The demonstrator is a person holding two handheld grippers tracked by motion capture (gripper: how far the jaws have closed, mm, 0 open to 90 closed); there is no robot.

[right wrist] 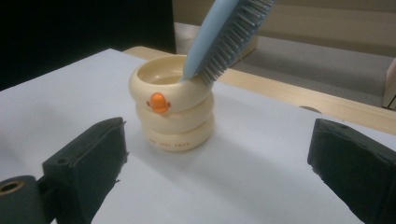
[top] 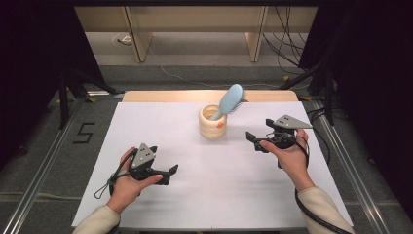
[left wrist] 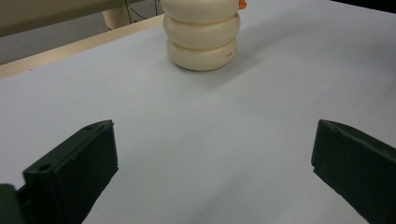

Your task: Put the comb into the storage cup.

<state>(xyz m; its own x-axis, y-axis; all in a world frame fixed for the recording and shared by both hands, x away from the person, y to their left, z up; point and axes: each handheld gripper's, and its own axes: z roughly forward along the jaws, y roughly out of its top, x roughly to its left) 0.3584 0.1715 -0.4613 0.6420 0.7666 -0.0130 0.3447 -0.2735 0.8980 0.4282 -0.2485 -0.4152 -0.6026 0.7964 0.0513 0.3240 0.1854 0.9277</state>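
A cream ringed cup [top: 212, 123] with a small orange knob stands on the white table sheet [top: 185, 195], toward the back middle. A light blue hairbrush [top: 229, 101] leans in it, handle down, bristled head sticking up to the right. My left gripper [top: 168, 174] rests low at the front left, open, nothing between its jaws; its view shows the cup [left wrist: 202, 35] ahead. My right gripper [top: 254, 141] hovers to the right of the cup, open and empty, facing the cup [right wrist: 172, 108] and the brush [right wrist: 223, 39].
The sheet lies over a wooden tabletop [top: 146, 96] whose far edge shows. Dark floor with metal rails flanks the table; a "5" mark [top: 84, 132] lies on the left. Cables and wooden furniture legs stand beyond the far edge.
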